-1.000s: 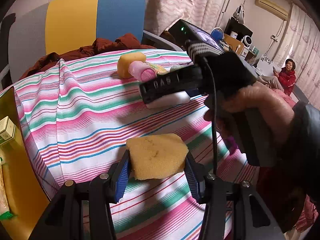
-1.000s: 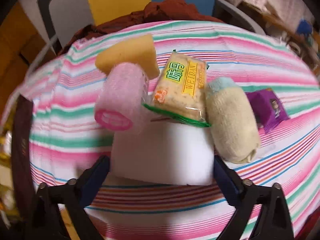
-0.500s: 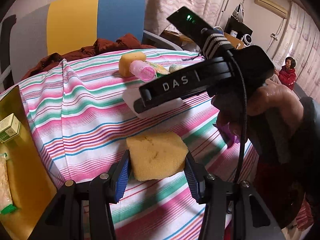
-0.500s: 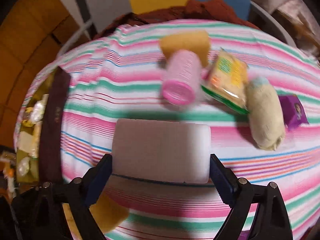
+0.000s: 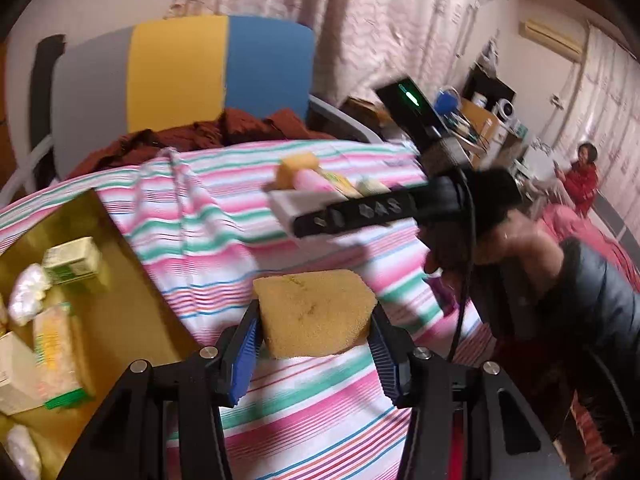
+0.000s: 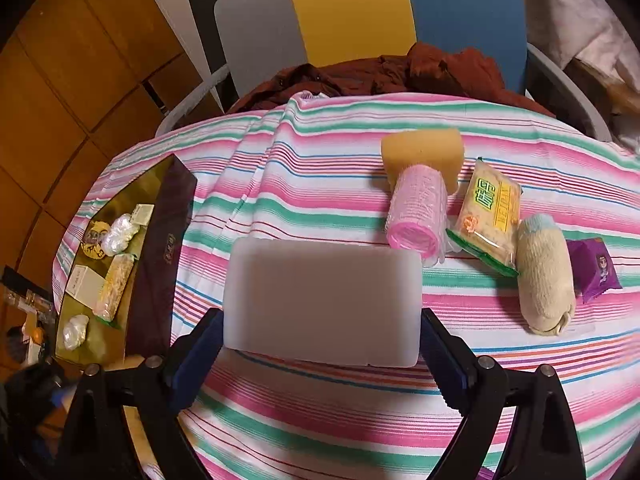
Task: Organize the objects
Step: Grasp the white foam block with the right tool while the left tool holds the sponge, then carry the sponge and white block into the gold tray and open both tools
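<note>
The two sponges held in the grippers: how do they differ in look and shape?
The sponge in the left gripper is the yellow sponge; the right gripper holds the white sponge. The yellow sponge is coarse, pitted and has cut corners; the white sponge is smooth, a rounded rectangle, and wider between its fingers. Both are clamped above the striped cloth.

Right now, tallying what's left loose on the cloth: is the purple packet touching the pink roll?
No: the purple packet lies at the far right, apart from the pink roll, with the cracker pack and cream roll between.
</note>
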Tool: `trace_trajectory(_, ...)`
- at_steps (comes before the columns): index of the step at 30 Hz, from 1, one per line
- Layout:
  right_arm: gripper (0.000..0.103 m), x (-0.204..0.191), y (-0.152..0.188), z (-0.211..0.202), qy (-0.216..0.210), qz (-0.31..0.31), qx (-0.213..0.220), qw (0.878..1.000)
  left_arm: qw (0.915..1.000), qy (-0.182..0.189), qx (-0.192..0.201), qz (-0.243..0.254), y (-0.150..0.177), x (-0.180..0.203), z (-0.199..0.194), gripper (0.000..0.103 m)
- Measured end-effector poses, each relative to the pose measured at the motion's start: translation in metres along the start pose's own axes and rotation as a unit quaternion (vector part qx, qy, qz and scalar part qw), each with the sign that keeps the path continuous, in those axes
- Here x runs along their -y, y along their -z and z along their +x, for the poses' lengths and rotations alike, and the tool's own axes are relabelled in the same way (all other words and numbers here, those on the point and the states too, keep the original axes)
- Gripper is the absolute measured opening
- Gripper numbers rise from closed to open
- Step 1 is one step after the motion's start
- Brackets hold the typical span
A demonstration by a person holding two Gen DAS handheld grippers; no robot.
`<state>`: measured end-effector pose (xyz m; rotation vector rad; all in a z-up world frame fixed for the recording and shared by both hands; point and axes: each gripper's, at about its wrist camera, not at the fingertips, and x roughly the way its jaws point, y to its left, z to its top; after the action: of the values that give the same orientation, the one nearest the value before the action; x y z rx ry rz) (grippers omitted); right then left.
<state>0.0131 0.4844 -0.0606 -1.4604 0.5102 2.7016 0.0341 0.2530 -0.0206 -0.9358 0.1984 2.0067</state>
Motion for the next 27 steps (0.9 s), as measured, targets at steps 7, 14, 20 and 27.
trace_trajectory(7,0.094,-0.007,0.001,-0.005,-0.004,0.001,0.008,1.0,0.997,-0.049,0.034,-0.051,0.0,-0.045,-0.039,0.051)
trace_trajectory(14,0.095,-0.054,0.003,-0.017,-0.036,-0.018,0.029,0.999,0.985,-0.111,0.064,-0.116,0.003,-0.109,-0.069,0.051)
trace_trajectory(20,0.095,-0.121,0.001,-0.011,-0.069,-0.066,0.03,0.995,0.9683,-0.165,0.085,-0.167,0.005,-0.163,-0.094,0.051)
trace_trajectory(27,0.096,-0.193,-0.002,0.015,-0.08,-0.12,0.014,0.99,0.9504,-0.22,0.089,-0.202,0.003,-0.216,-0.103,0.054)
